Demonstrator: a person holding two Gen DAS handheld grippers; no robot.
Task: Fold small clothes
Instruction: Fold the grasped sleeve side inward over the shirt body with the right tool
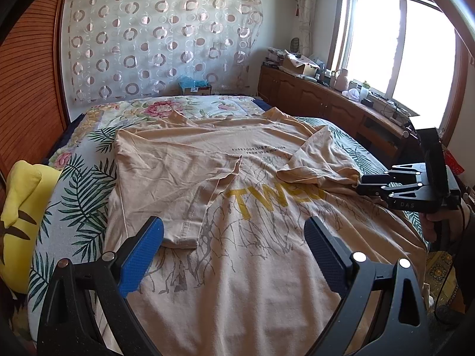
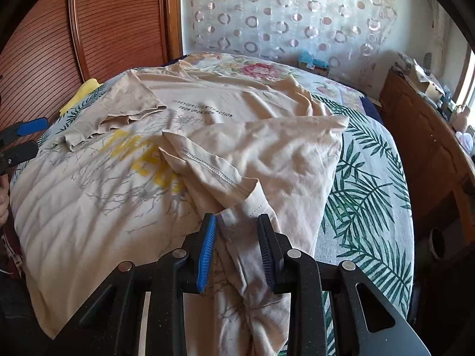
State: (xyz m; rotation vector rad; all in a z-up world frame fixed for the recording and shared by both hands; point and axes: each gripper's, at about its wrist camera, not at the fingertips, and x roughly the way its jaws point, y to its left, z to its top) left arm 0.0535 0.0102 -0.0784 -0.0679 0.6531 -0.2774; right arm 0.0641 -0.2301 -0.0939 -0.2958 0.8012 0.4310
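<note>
1. A beige cotton T-shirt (image 1: 237,207) with a yellow word, grey branch drawing and small black lines of text lies spread over a bed covered in a white bedspread with green palm leaves and pink flowers (image 1: 77,195). Both sleeves are turned in over the printed side.

2. The left wrist view shows the left gripper (image 1: 234,246) above the lower half of the shirt with its jaws wide apart and nothing between them; one pad is blue, the other dark. The folded left sleeve's hem lies just beyond the blue pad.

3. That same view alone shows the right gripper (image 1: 360,185) from the side, its black fingers closed on the edge of the right sleeve, and the person's hand on its handle.

4. The right wrist view shows the grip up close: the right gripper (image 2: 236,234) has bunched sleeve fabric and a stitched hem caught between its narrow-set pads, with shirt cloth draped below and in front of it.

5. Only the right wrist view shows the left gripper (image 2: 22,138) from outside, at the far left edge beside the shirt.

6. The left view alone takes in a bright window (image 1: 397,50), a cluttered wooden cabinet (image 1: 311,95) beneath it, and a yellow plush toy (image 1: 20,207) at the bed's left edge.

7. Both views show a sheer curtain with ring patterns (image 2: 297,14) behind the bed and reddish slatted wooden panelling (image 2: 104,23).
</note>
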